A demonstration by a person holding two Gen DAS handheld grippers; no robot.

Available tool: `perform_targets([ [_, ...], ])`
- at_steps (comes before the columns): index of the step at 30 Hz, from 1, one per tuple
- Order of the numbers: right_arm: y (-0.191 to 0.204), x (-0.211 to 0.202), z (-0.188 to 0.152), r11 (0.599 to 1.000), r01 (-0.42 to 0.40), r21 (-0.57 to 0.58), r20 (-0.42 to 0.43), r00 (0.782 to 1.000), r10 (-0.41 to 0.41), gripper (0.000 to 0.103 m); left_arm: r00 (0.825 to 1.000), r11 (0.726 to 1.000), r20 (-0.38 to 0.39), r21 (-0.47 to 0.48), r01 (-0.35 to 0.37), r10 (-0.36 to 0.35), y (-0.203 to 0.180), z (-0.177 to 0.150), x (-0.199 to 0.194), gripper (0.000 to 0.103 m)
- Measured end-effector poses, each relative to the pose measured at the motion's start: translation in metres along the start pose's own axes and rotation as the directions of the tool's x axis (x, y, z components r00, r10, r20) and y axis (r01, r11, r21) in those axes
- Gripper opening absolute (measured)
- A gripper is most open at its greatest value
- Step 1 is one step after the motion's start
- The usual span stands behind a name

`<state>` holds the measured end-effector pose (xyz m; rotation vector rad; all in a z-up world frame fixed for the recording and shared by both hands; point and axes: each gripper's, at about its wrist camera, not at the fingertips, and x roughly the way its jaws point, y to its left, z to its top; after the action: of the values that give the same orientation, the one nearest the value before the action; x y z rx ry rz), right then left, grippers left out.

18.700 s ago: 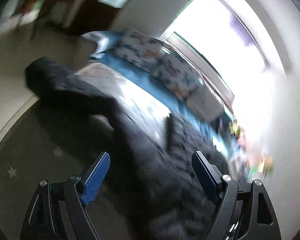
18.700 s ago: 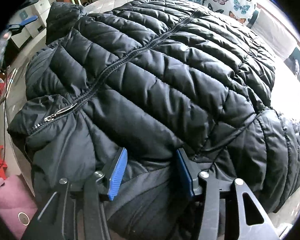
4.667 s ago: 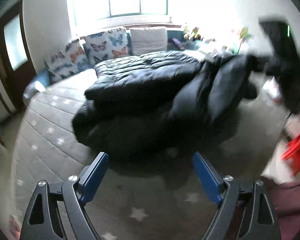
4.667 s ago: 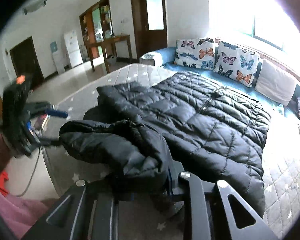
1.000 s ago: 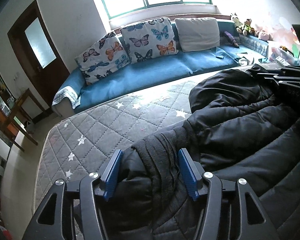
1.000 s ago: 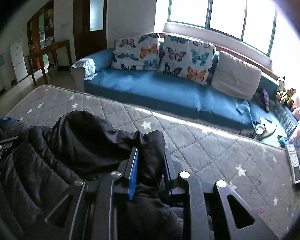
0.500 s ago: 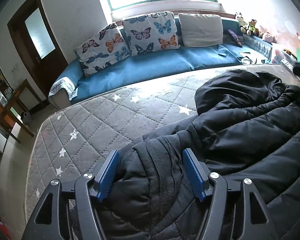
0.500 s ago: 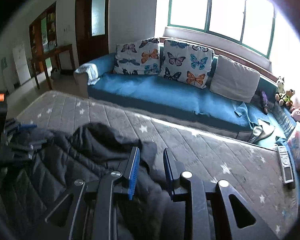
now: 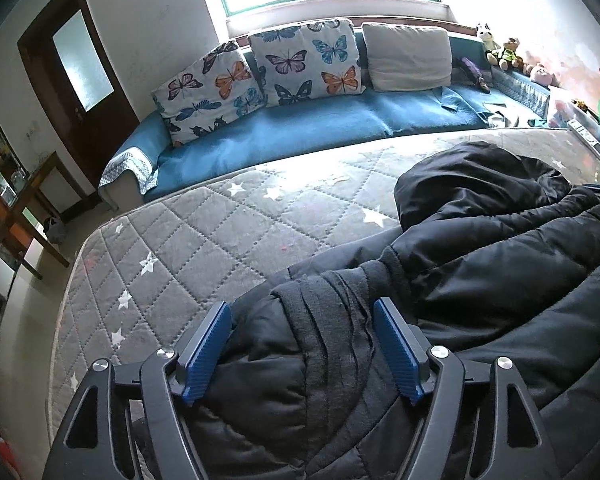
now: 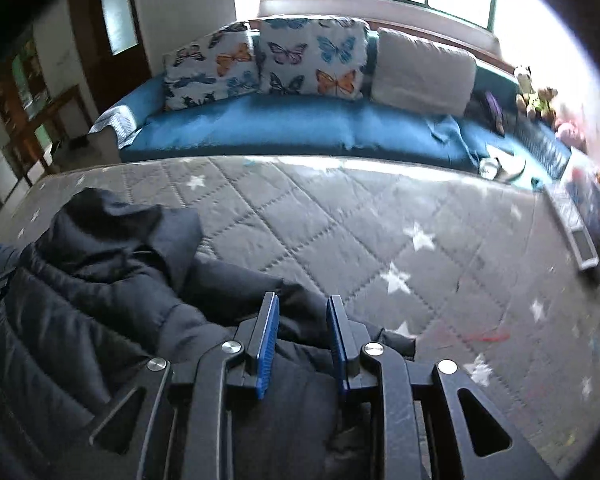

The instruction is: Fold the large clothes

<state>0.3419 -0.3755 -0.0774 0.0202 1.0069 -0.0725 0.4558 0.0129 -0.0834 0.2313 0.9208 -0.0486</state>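
A black puffer jacket (image 9: 480, 264) lies bunched on the grey star-quilted mattress (image 9: 204, 240). My left gripper (image 9: 302, 344) is open, its blue pads either side of the jacket's grey knit cuff (image 9: 332, 320) without pinching it. In the right wrist view the jacket (image 10: 100, 288) lies at the lower left with its hood toward the sofa. My right gripper (image 10: 302, 340) is open with a narrow gap, just above the jacket's edge and holding nothing.
A blue sofa (image 9: 308, 132) with butterfly cushions (image 9: 300, 64) and a plain cushion (image 9: 406, 54) runs along the mattress's far side. Remote controls (image 10: 576, 220) lie at the mattress's right edge. A dark door (image 9: 80, 80) and wooden table (image 9: 32, 200) stand left.
My left gripper has opened wider around the cuff. My right gripper let go of the jacket fold, opened slightly and swung right; the jacket dropped flat onto the mattress.
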Motion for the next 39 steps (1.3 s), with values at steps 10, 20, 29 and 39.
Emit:
perform_targets([
  [10, 0.028, -0.060, -0.005, 0.992, -0.004, -0.123, 0.080, 0.997, 0.014, 0.027, 1.000, 0.999, -0.004, -0.023, 0.027, -0.028, 0.008, 0.002, -0.002, 0.082],
  [20, 0.068, -0.070, -0.029, 0.964, -0.124, -0.234, 0.018, 0.991, 0.132, 0.054, 0.989, 0.998, 0.133, -0.005, 0.066, -0.065, 0.001, -0.004, -0.088, 0.081],
  [29, 0.059, -0.019, -0.028, 0.977, -0.186, -0.106, -0.163, 0.972, 0.167, 0.060, 0.964, 0.971, 0.124, 0.062, 0.230, -0.236, -0.046, -0.023, -0.123, 0.080],
  [39, 0.069, -0.043, -0.031, 0.979, -0.145, -0.144, -0.108, 0.986, 0.130, 0.060, 0.966, 0.965, 0.012, 0.044, 0.258, -0.259, -0.069, -0.027, -0.079, 0.080],
])
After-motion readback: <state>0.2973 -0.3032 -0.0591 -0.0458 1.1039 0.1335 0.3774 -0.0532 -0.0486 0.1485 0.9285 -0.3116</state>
